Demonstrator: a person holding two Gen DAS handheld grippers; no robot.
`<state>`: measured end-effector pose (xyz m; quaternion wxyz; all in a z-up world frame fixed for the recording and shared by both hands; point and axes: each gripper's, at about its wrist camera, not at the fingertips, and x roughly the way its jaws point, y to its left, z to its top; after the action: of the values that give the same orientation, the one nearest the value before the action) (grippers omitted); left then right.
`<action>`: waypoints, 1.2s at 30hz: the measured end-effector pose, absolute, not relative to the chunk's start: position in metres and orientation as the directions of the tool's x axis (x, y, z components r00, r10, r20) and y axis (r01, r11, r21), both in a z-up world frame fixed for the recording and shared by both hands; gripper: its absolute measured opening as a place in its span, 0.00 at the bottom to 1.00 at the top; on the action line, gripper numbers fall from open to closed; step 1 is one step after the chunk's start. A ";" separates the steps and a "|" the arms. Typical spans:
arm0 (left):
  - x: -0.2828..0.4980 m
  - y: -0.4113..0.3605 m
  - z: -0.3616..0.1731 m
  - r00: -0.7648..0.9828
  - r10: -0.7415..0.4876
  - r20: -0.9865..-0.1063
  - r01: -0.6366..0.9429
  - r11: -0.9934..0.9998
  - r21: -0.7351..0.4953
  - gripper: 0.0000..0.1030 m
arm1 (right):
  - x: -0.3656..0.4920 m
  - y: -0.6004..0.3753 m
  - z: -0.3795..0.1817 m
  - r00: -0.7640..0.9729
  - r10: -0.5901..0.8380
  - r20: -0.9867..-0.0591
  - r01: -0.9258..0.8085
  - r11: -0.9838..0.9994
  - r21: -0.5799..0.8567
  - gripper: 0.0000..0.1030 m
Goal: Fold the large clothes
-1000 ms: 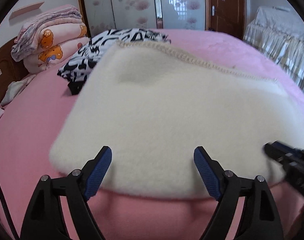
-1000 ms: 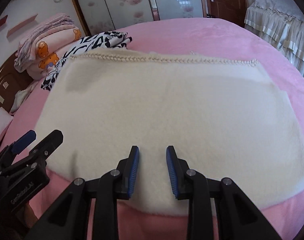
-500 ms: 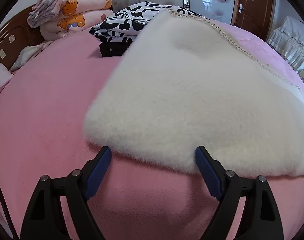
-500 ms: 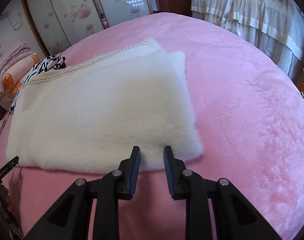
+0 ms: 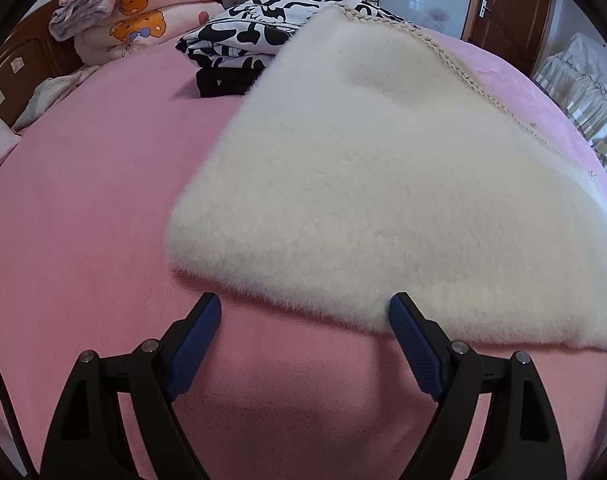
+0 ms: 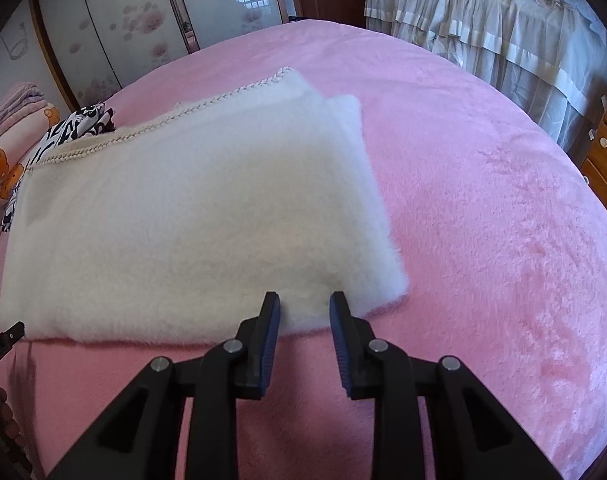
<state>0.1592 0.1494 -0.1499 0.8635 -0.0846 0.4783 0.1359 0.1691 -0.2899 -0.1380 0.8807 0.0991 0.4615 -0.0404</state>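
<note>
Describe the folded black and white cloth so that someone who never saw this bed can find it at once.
Start from the pink bed and look toward its far side. There the black and white cloth lies folded, between the stack of pink bear-print blankets and the big fluffy white garment, whose far corner covers part of it. It alone has bold black blotches.

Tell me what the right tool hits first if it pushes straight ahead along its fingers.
Most likely the near edge of the white fleece garment: the right tool sits right at that fluffy edge near its right corner, fingers slightly apart, with pink bedspread beneath. Exact depth is unclear.
</note>
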 end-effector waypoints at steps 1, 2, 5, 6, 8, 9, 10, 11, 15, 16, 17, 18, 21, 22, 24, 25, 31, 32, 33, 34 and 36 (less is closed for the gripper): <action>0.158 0.150 -0.150 0.499 0.148 -0.854 -0.314 0.949 -0.019 0.82 | 0.168 -0.289 -0.138 0.567 0.018 -0.823 0.166 0.977 0.136 0.25; 0.157 0.150 -0.149 0.491 0.140 -0.860 -0.312 0.950 -0.023 0.82 | 0.167 -0.288 -0.137 0.563 0.012 -0.826 0.168 0.977 0.129 0.25; 0.154 0.152 -0.149 0.465 0.118 -0.877 -0.299 0.954 -0.031 0.82 | 0.162 -0.283 -0.134 0.562 0.004 -0.827 0.169 0.978 0.120 0.25; 0.153 0.152 -0.149 0.457 0.108 -0.883 -0.293 0.956 -0.035 0.82 | 0.159 -0.281 -0.132 0.565 0.013 -0.825 0.164 0.978 0.128 0.25; 0.149 0.152 -0.149 0.437 0.076 -0.896 -0.274 0.960 -0.052 0.82 | 0.152 -0.276 -0.128 0.573 0.030 -0.819 0.151 0.978 0.141 0.25; 0.146 0.151 -0.149 0.431 0.065 -0.900 -0.268 0.961 -0.059 0.82 | 0.148 -0.272 -0.125 0.582 0.036 -0.813 0.141 0.979 0.145 0.25; 0.143 0.151 -0.148 0.426 0.050 -0.903 -0.263 0.962 -0.071 0.82 | 0.144 -0.268 -0.122 0.590 0.041 -0.807 0.130 0.981 0.144 0.25; 0.140 0.151 -0.147 0.423 0.035 -0.905 -0.260 0.962 -0.084 0.82 | 0.140 -0.262 -0.119 0.596 0.041 -0.802 0.117 0.984 0.137 0.25; 0.127 0.151 -0.142 0.417 -0.036 -0.908 -0.248 0.957 -0.152 0.82 | 0.127 -0.240 -0.110 0.614 0.052 -0.787 0.055 0.993 0.108 0.25; 0.124 0.151 -0.141 0.415 -0.056 -0.908 -0.242 0.955 -0.169 0.82 | 0.124 -0.234 -0.108 0.618 0.054 -0.784 0.040 0.994 0.101 0.25; 0.122 0.150 -0.140 0.414 -0.072 -0.907 -0.236 0.954 -0.183 0.82 | 0.121 -0.228 -0.107 0.622 0.061 -0.781 0.025 0.995 0.098 0.25; 0.119 0.149 -0.139 0.415 -0.086 -0.906 -0.229 0.954 -0.196 0.82 | 0.119 -0.222 -0.105 0.625 0.070 -0.777 0.009 0.995 0.096 0.25; 0.114 0.146 -0.135 0.417 -0.127 -0.900 -0.205 0.951 -0.230 0.82 | 0.112 -0.205 -0.102 0.630 0.090 -0.771 -0.038 0.996 0.085 0.25; 0.113 0.145 -0.135 0.417 -0.144 -0.897 -0.196 0.950 -0.243 0.82 | 0.109 -0.199 -0.102 0.634 0.097 -0.767 -0.055 0.995 0.080 0.25; 0.111 0.143 -0.135 0.417 -0.169 -0.893 -0.184 0.947 -0.265 0.82 | 0.105 -0.189 -0.100 0.646 0.109 -0.755 -0.088 0.994 0.068 0.25; 0.110 0.142 -0.136 0.418 -0.188 -0.889 -0.178 0.943 -0.283 0.82 | 0.104 -0.185 -0.100 0.651 0.112 -0.751 -0.098 0.993 0.063 0.25; 0.113 0.148 -0.152 0.473 -0.379 -0.795 -0.153 0.853 -0.498 0.82 | 0.103 -0.165 -0.104 0.654 0.157 -0.740 -0.142 0.986 0.083 0.25; 0.113 0.150 -0.155 0.493 -0.405 -0.770 -0.149 0.832 -0.534 0.82 | 0.105 -0.162 -0.105 0.651 0.162 -0.742 -0.146 0.985 0.087 0.25; 0.115 0.152 -0.157 0.513 -0.419 -0.749 -0.148 0.817 -0.558 0.82 | 0.106 -0.160 -0.107 0.648 0.165 -0.743 -0.148 0.985 0.089 0.25; 0.118 0.154 -0.159 0.529 -0.423 -0.736 -0.147 0.808 -0.570 0.82 | 0.108 -0.159 -0.109 0.646 0.166 -0.745 -0.150 0.985 0.090 0.25; 0.125 0.158 -0.164 0.561 -0.428 -0.708 -0.148 0.790 -0.595 0.82 | 0.111 -0.157 -0.112 0.641 0.169 -0.748 -0.153 0.984 0.091 0.25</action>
<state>0.1248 0.1582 -0.1641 0.8265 -0.3125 0.4606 -0.0849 0.1106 -0.1566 -0.1123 0.9058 0.0094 0.4141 0.0889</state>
